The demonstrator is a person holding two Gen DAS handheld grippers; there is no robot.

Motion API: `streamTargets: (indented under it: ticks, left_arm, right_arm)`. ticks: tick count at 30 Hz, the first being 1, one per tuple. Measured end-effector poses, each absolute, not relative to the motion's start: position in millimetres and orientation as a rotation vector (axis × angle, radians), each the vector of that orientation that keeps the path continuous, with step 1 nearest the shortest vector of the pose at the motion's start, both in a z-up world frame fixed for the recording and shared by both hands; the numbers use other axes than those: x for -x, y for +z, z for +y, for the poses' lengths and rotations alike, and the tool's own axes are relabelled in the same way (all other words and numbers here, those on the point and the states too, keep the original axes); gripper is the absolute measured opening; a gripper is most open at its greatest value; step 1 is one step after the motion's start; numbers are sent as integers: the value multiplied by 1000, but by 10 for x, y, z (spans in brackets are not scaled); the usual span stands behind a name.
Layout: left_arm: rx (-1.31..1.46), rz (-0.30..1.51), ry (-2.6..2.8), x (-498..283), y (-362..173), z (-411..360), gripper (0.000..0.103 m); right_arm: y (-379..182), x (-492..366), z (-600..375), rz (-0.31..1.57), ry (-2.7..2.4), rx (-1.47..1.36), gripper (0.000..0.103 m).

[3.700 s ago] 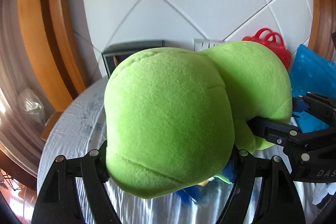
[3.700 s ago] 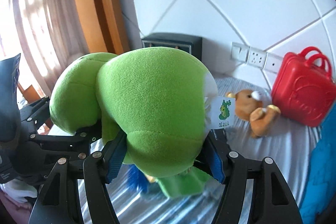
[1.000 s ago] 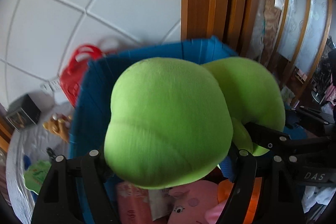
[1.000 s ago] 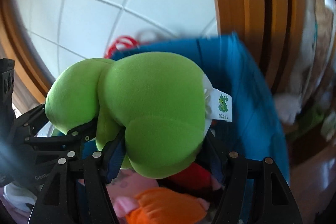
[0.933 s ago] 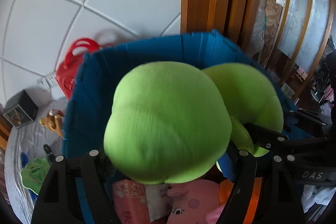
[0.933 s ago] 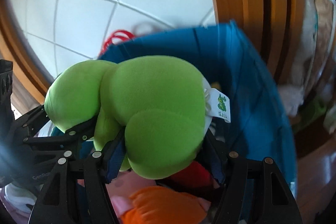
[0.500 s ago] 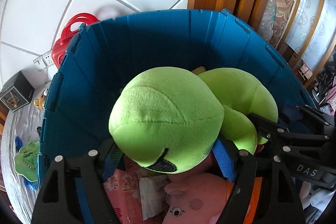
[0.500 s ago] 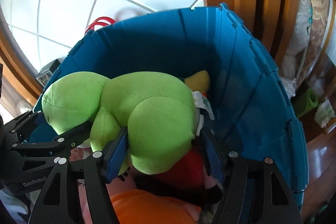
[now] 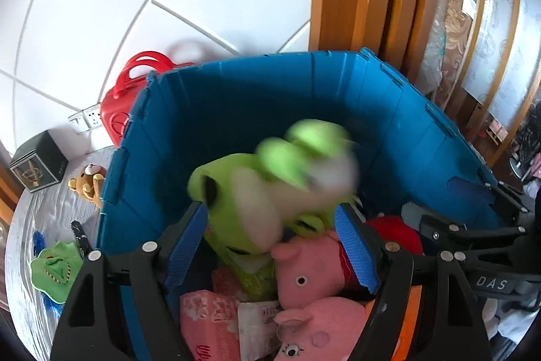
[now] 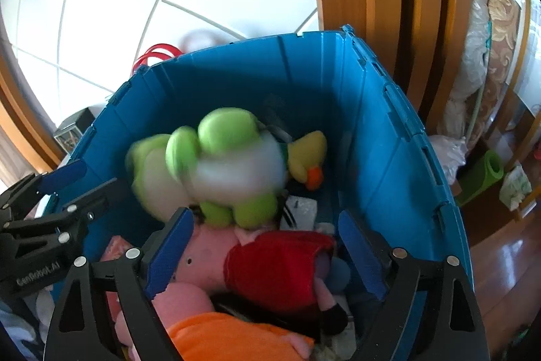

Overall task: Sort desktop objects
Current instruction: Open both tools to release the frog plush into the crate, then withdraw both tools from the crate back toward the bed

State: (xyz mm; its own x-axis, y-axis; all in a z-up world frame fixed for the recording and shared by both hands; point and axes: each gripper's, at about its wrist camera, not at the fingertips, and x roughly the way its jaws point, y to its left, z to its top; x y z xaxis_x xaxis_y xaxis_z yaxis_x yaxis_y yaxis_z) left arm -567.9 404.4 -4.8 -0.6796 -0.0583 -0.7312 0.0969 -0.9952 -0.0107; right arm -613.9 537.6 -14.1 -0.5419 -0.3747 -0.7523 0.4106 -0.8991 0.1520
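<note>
Several plush toys (image 10: 270, 263) fill the blue bin (image 10: 378, 131), green frog (image 10: 216, 171) topmost.

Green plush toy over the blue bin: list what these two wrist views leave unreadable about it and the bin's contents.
- Green plush toy: motion-blurred in both wrist views; its face and whether it rests on the pile cannot be told.
- Blue bin: its floor is hidden by the pink pig plush and other toys.
- Yellow duck: partly hidden behind the green toy, right wrist view.
- Printed label: too small to read, left wrist view.
</note>
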Motion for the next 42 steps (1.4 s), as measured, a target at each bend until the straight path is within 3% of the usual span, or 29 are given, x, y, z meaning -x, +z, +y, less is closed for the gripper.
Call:
streamTargets:
  ticks: [8, 22, 32, 42]
  left_arm:
    - [-1222, 82, -2810, 5677, -46, 4012, 77]
    - [-1189, 133, -2830, 5534, 25, 3947, 77]
    - [-862, 41, -2911, 4518, 662, 3850, 80]
    - [-706, 100, -2884, 3621, 759, 3549, 81]
  right_arm:
    - [-142, 6143, 5403, 50, -2427, -1180, 102]
    - [-127, 6132, 5432, 31, -2419, -1189, 102]
    - [284, 5591, 5299, 133, -2474, -917, 103]
    - [456, 4715, 5059, 207, -2440, -746, 103]
